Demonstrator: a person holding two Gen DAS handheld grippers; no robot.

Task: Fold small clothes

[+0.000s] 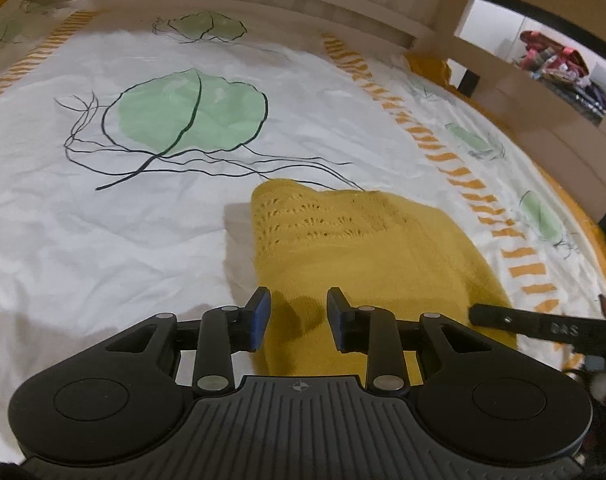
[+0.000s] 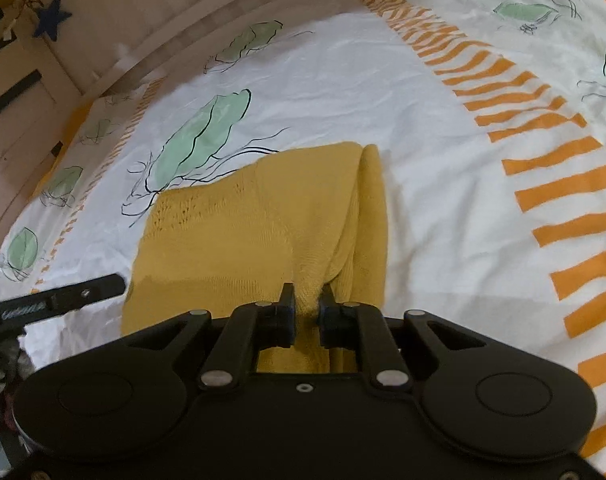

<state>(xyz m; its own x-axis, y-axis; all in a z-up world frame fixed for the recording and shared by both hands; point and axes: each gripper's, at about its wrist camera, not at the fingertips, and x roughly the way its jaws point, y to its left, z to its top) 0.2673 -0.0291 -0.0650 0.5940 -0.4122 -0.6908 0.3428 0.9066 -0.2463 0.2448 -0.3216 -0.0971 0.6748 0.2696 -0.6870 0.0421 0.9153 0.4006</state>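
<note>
Lying on a white bedsheet [image 1: 103, 240] printed with green leaves, a mustard knitted garment [image 2: 239, 232] has the left gripper [image 1: 299, 312] above its left edge, jaws apart and empty, and the right gripper [image 2: 306, 312] pinching its raised fold.

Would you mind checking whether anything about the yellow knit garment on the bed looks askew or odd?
The yellow knit garment has its right edge doubled into a loose roll, pulled up where the right gripper pinches it. Otherwise it lies flat on the bedsheet.
</note>
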